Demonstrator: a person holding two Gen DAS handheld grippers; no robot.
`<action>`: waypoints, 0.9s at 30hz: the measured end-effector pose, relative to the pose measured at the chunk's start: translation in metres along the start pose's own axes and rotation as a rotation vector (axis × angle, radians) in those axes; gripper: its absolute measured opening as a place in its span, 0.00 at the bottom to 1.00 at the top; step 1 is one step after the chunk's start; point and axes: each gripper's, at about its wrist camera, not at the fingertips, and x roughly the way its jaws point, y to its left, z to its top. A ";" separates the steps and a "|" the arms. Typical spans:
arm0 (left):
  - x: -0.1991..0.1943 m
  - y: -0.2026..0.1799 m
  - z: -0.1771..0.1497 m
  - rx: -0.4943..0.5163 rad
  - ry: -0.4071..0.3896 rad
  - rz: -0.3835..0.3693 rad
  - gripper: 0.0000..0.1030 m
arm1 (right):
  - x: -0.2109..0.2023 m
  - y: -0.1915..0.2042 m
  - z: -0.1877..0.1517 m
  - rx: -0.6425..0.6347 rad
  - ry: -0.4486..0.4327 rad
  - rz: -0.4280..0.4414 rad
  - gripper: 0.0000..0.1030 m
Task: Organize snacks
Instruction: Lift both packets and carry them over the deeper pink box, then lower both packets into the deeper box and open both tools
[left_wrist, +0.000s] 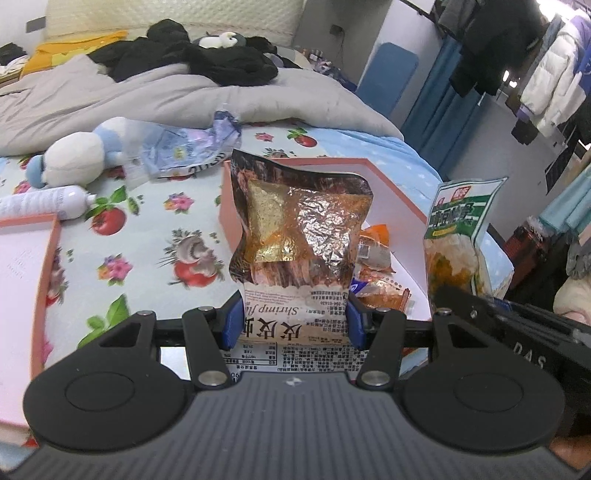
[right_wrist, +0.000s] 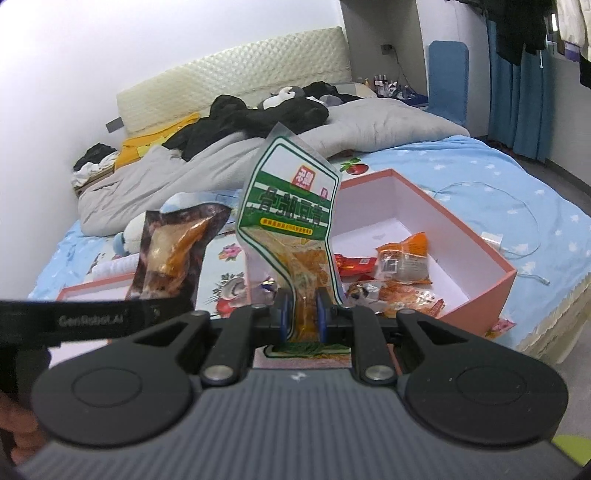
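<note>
Lying in the pink box (right_wrist: 476, 236), small snack packets (right_wrist: 404, 258); left gripper (left_wrist: 291, 325) pinching shrimp bag (left_wrist: 299, 221), right gripper (right_wrist: 302, 319) pinching green-labelled bag (right_wrist: 291, 206).

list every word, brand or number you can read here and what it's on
"Shrimp fl…", upside down and cut off by the fold: on the brown snack bag in the left hand-held gripper.
"DAS": on the right hand-held gripper, seen from the left wrist.
"GenRobot.AI": on the left hand-held gripper, seen from the right wrist.
Chinese print on the brown snack bag and the green snack bag: too blurred to quote.
</note>
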 end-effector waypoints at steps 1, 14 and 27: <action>0.008 -0.002 0.005 0.003 0.007 -0.005 0.58 | 0.004 -0.003 0.002 0.002 0.003 0.002 0.18; 0.120 -0.023 0.066 0.032 0.078 -0.022 0.58 | 0.083 -0.043 0.042 0.010 0.061 -0.006 0.18; 0.213 -0.018 0.109 0.048 0.141 -0.022 0.58 | 0.163 -0.071 0.048 0.039 0.141 -0.023 0.20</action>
